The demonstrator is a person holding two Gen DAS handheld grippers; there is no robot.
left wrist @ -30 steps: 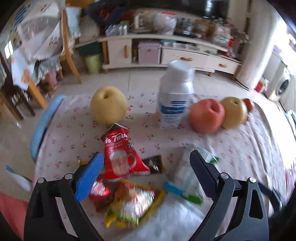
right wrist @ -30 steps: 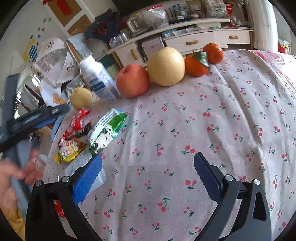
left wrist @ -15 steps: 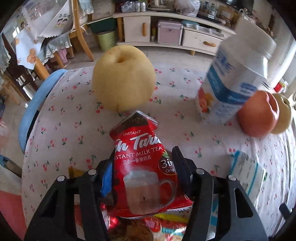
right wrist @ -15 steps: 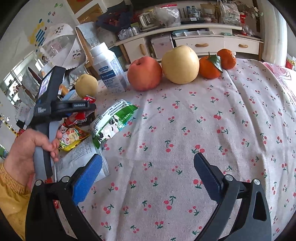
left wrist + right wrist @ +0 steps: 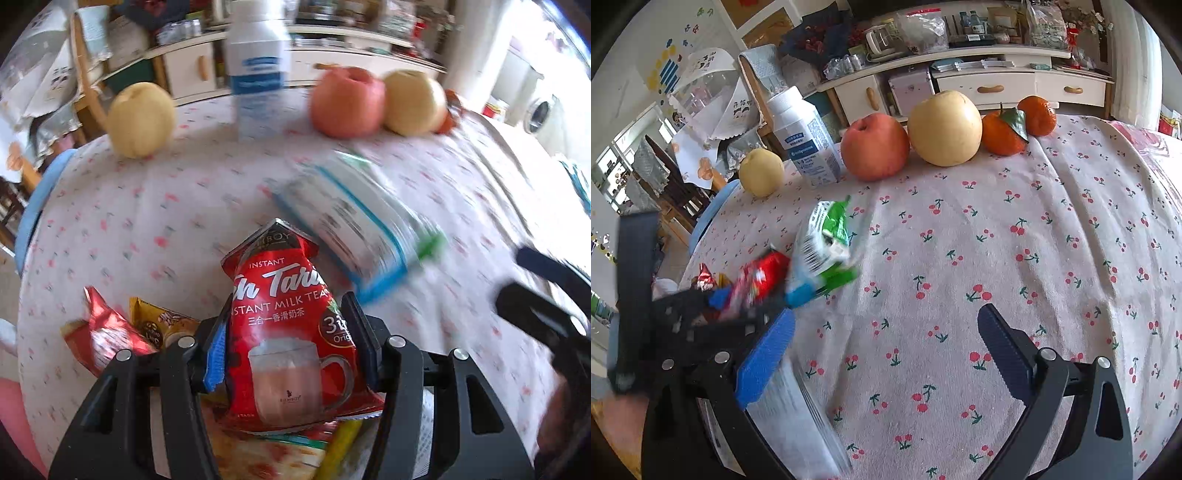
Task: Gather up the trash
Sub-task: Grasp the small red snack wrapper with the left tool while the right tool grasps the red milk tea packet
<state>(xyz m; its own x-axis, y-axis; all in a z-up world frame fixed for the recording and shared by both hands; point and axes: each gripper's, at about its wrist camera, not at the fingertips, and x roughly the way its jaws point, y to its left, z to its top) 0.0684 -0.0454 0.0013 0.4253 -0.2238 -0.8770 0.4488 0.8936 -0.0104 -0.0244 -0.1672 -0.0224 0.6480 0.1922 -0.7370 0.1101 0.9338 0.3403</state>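
Between left tool (image 5: pixel 288 332) pads: tea packet (image 5: pixel 291 332).

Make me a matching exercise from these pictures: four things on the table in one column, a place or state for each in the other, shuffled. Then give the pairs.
Things:
1. red tea packet
2. white bottle
3. oranges
4. right gripper

Places or states:
A. open over bare cloth
B. at the right end of the fruit row
C. between the left gripper's fingers
D. standing between a pear and the apple

Pairs: 1-C, 2-D, 3-B, 4-A
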